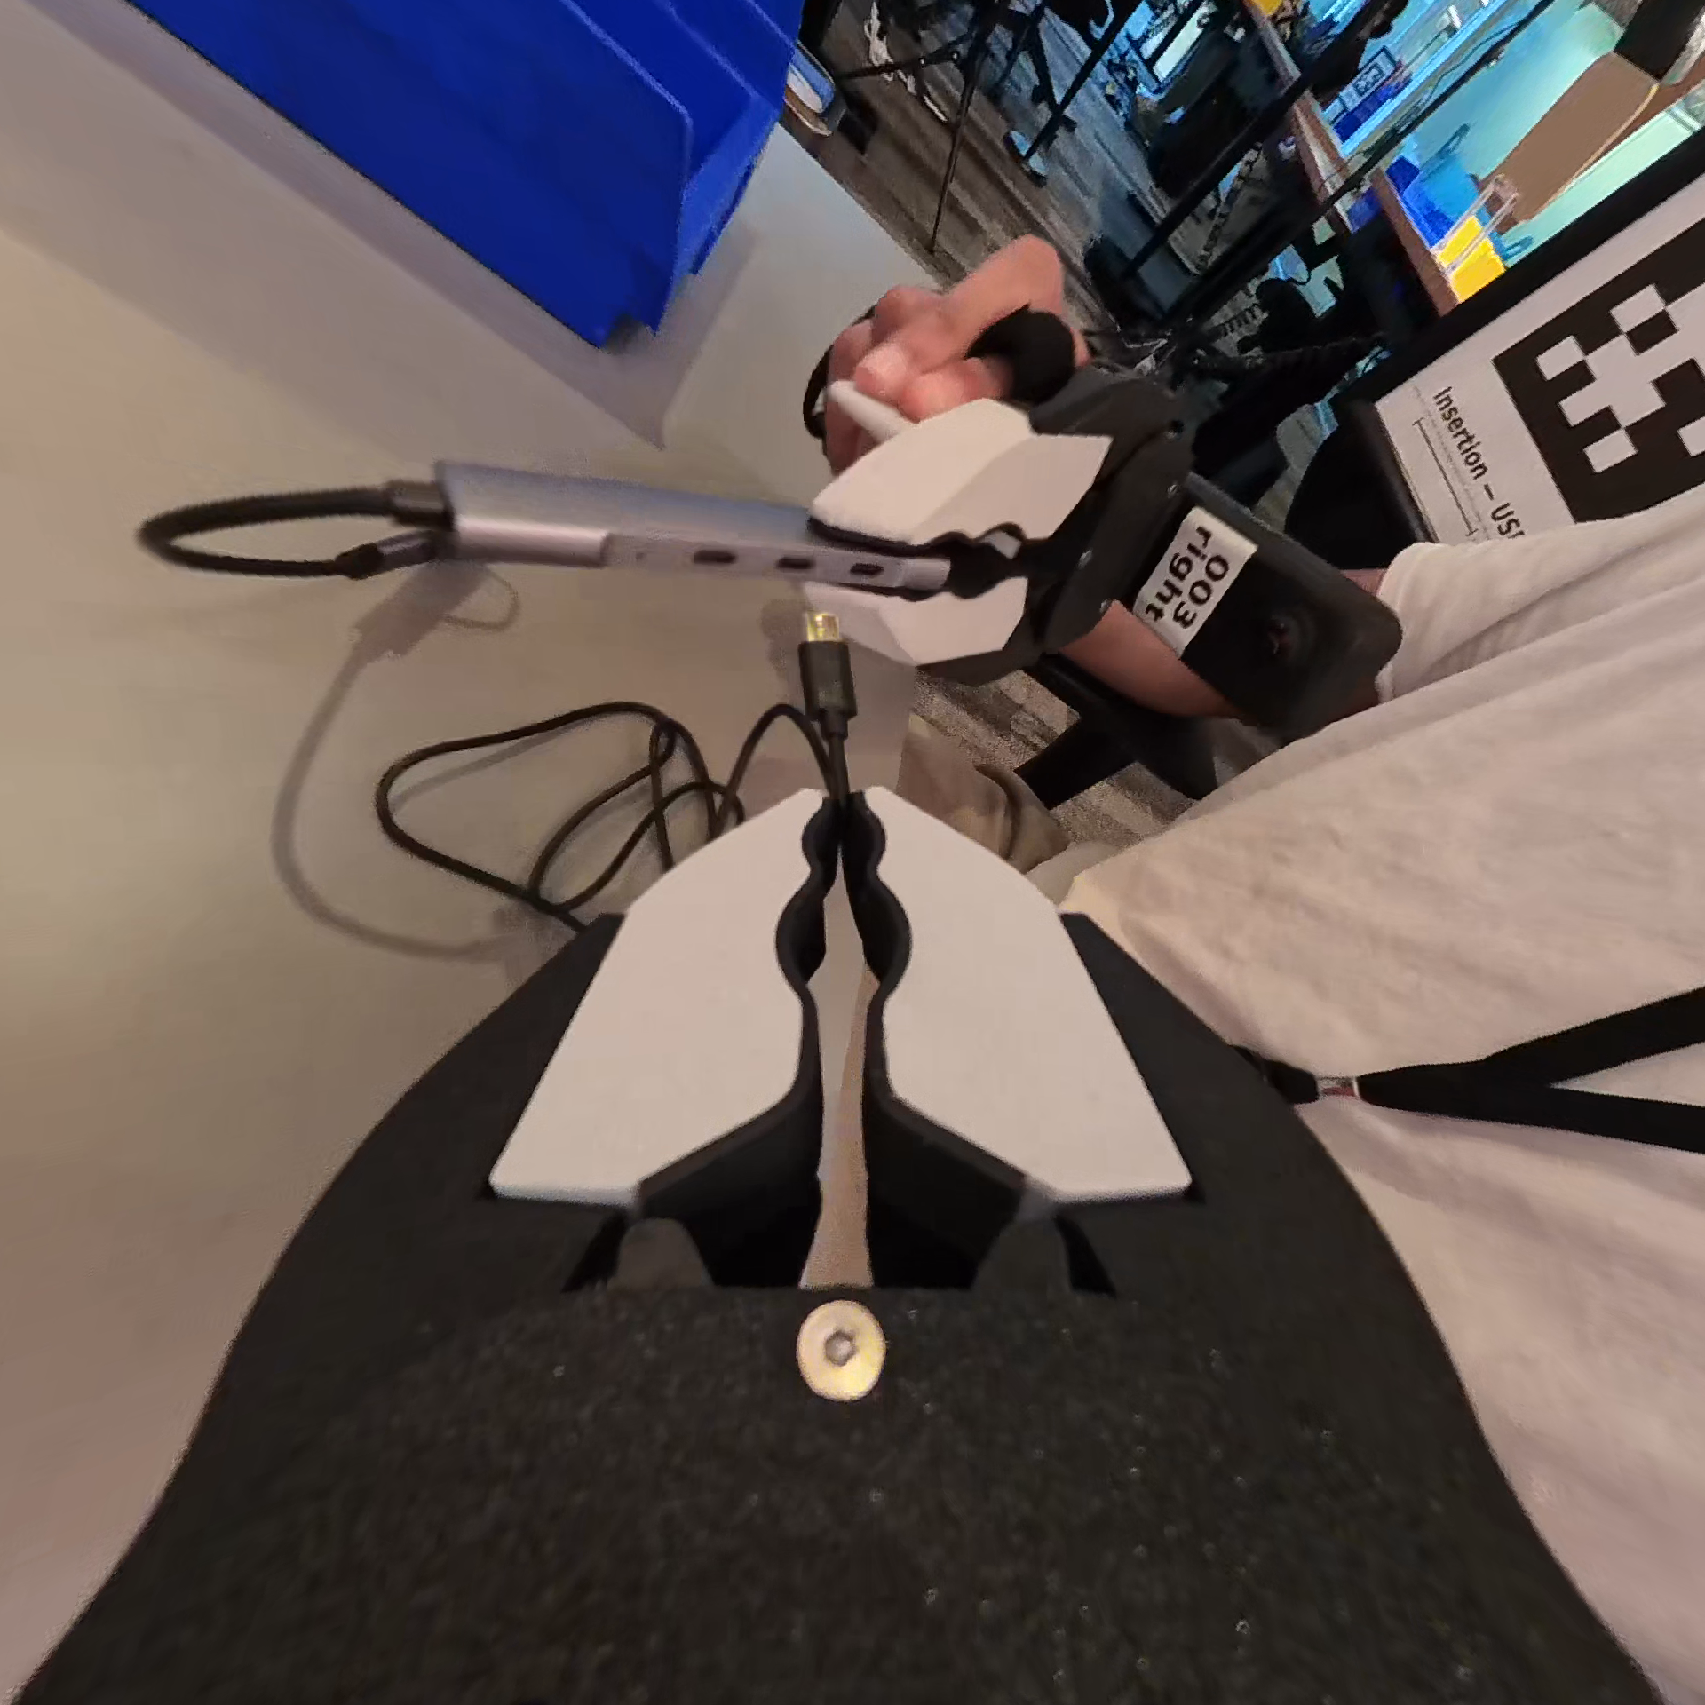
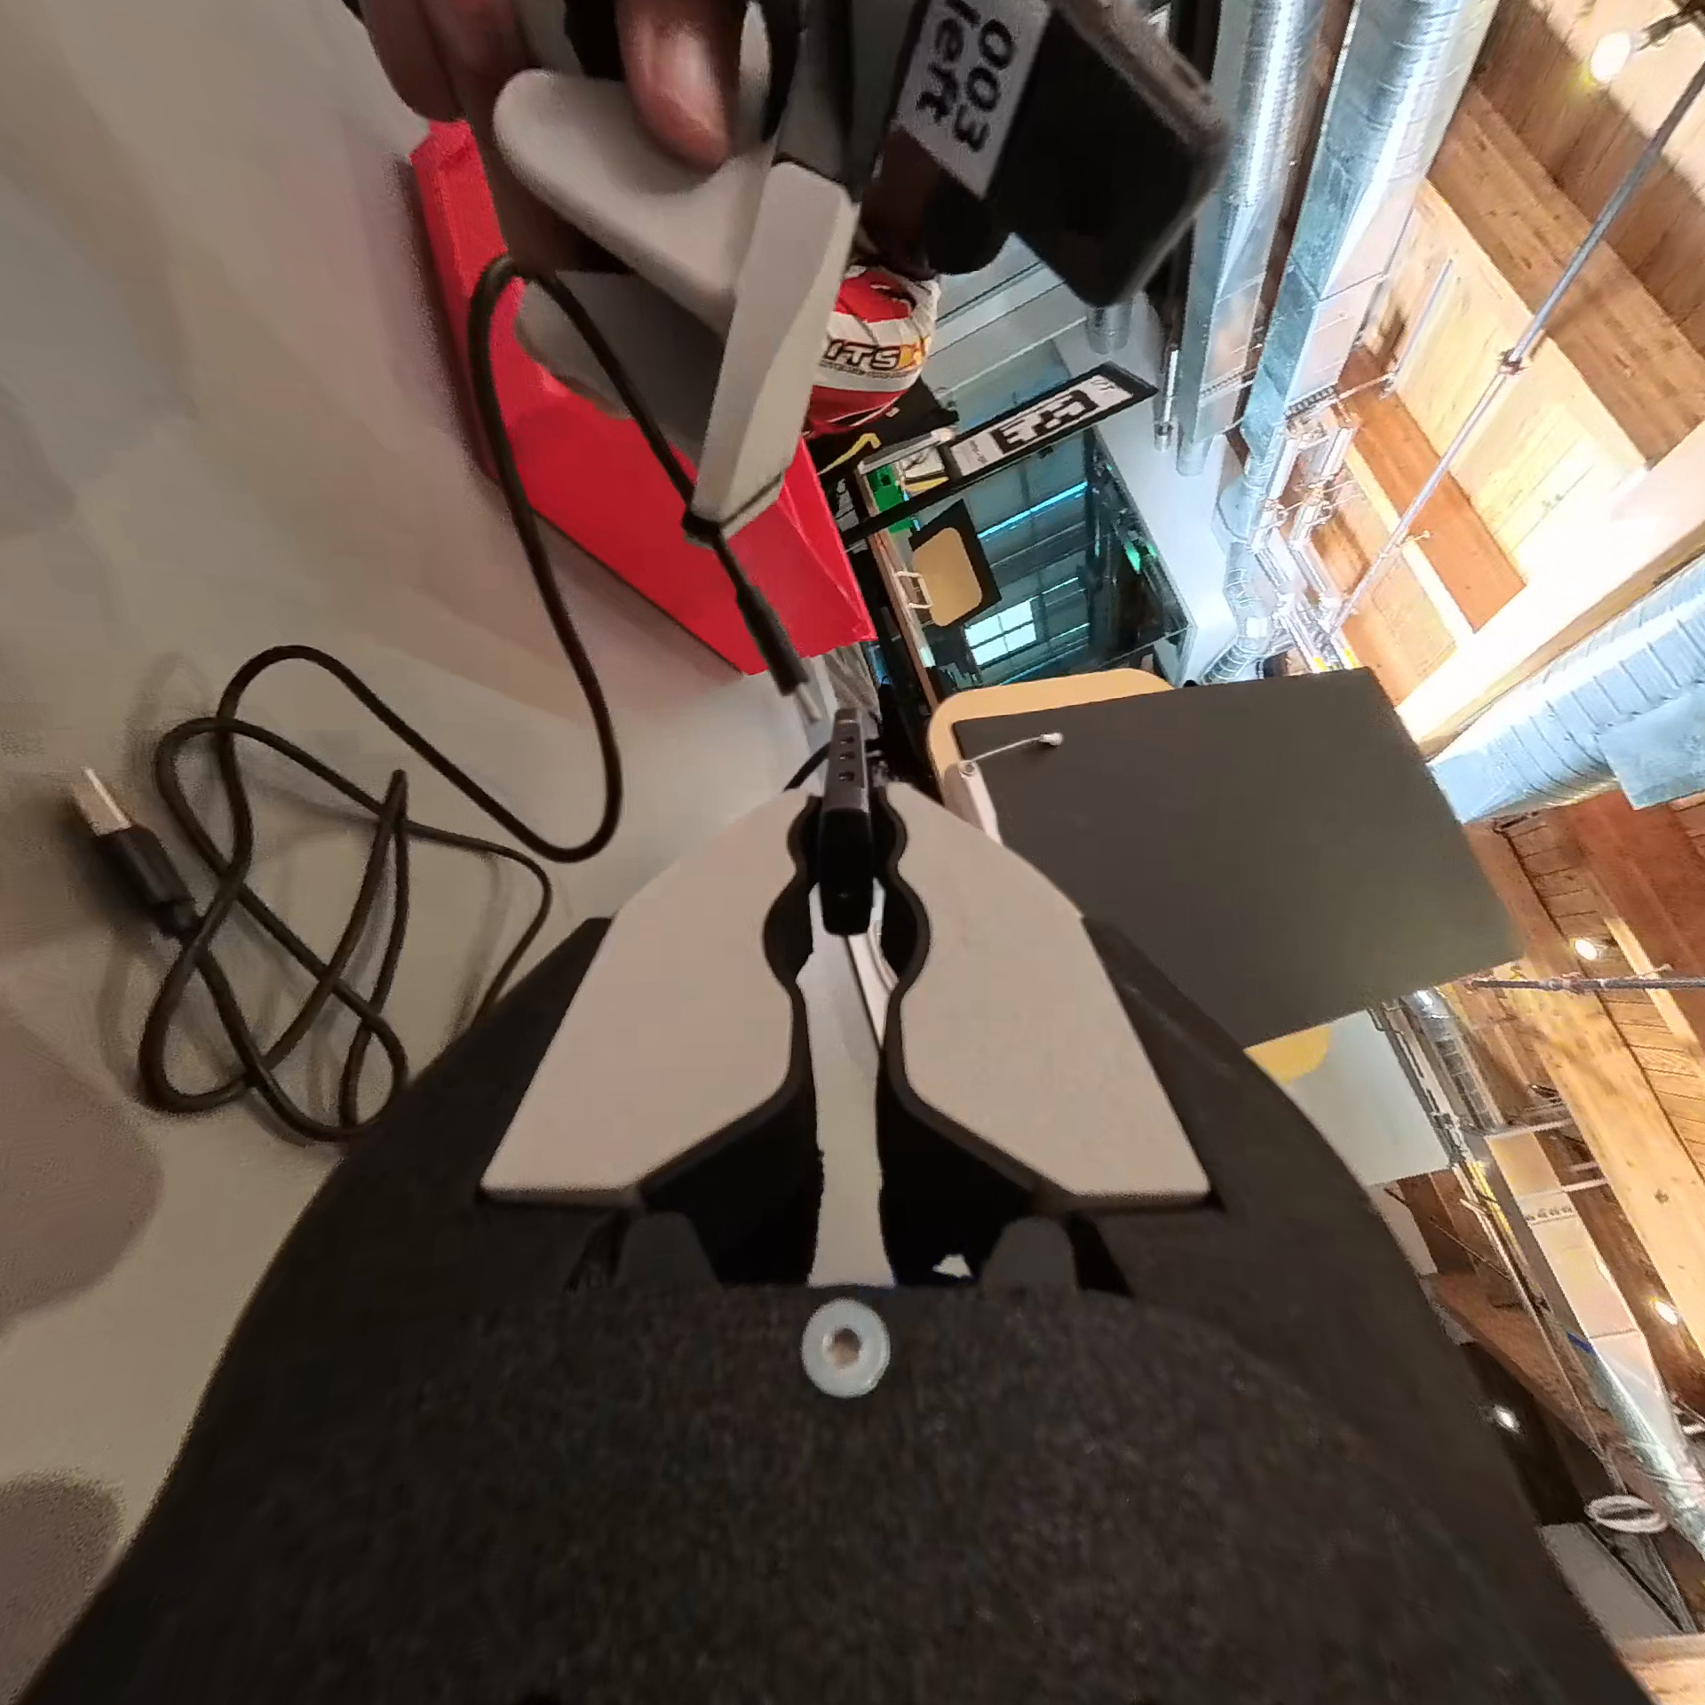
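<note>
The left gripper (image 1: 841, 812) is clenched on 1 black cable (image 1: 554, 812), pinching it just behind its small plug (image 1: 826, 678), which sticks out past the fingertips with its metal tip bare. Directly beyond that tip, close but apart, lies the port side of 1 grey hub (image 1: 646, 535), held off the white table (image 1: 184, 923). 3 slot-shaped ports show along that side. The right gripper (image 1: 959, 572) grasps the hub by the end nearest the plug, a person's hand (image 1: 923, 360) behind it. At the hub's far end, 1 short black lead (image 1: 240, 540) loops out and returns alongside it.

Below the hub, the cable's slack lies in loose coils on the table; its other end carries 1 larger flat plug (image 2: 111, 821) resting on the tabletop. 1 blue bin (image 1: 517, 138) stands beyond the hub. In the right wrist view 1 red bin (image 2: 627, 517) stands on the table behind the left gripper.
</note>
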Tool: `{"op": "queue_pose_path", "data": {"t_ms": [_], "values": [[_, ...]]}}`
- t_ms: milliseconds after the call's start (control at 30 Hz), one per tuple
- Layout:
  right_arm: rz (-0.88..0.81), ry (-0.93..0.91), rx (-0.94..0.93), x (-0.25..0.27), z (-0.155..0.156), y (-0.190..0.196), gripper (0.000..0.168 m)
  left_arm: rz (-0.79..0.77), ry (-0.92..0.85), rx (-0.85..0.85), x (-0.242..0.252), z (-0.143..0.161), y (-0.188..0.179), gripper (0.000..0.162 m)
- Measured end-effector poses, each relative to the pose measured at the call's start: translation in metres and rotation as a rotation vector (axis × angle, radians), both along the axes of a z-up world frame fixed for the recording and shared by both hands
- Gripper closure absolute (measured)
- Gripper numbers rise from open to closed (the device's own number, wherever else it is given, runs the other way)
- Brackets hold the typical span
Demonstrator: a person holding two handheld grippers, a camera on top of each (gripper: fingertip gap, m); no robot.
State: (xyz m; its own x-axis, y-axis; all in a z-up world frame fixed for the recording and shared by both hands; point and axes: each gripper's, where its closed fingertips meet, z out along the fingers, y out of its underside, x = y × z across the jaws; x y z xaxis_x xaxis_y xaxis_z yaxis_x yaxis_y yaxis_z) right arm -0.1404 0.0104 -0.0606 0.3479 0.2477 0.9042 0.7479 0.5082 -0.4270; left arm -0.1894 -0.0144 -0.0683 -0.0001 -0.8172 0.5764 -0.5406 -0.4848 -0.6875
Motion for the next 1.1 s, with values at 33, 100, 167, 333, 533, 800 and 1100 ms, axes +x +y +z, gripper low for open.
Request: {"op": "queue_pose_path", "data": {"t_ms": [33, 100, 167, 333, 533, 800, 1100], "values": [[0.000, -0.010, -0.007, -0.001, -0.003, 0.000, 0.159, -0.009, -0.003, -0.004, 0.002, 0.000, -0.004, 0.160], [0.002, -0.034, -0.003, -0.004, -0.006, 0.000, 0.159, -0.015, 0.002, -0.013, 0.004, -0.001, -0.008, 0.160], [0.003, -0.047, 0.004, -0.006, -0.007, -0.001, 0.159, -0.009, 0.021, -0.014, 0.005, -0.005, -0.008, 0.160], [-0.007, -0.070, -0.004, -0.005, -0.012, 0.000, 0.159, -0.005, 0.019, -0.024, 0.006, -0.006, -0.008, 0.160], [-0.020, -0.114, 0.002, -0.007, -0.018, 0.001, 0.159, -0.003, 0.037, -0.013, 0.006, -0.009, -0.008, 0.160], [-0.024, -0.136, -0.003, -0.007, -0.022, 0.001, 0.159, 0.000, 0.073, 0.006, 0.005, -0.015, -0.007, 0.160], [-0.029, -0.154, -0.011, -0.007, -0.025, 0.002, 0.159, 0.015, 0.094, 0.005, 0.005, -0.020, -0.005, 0.160]]}}
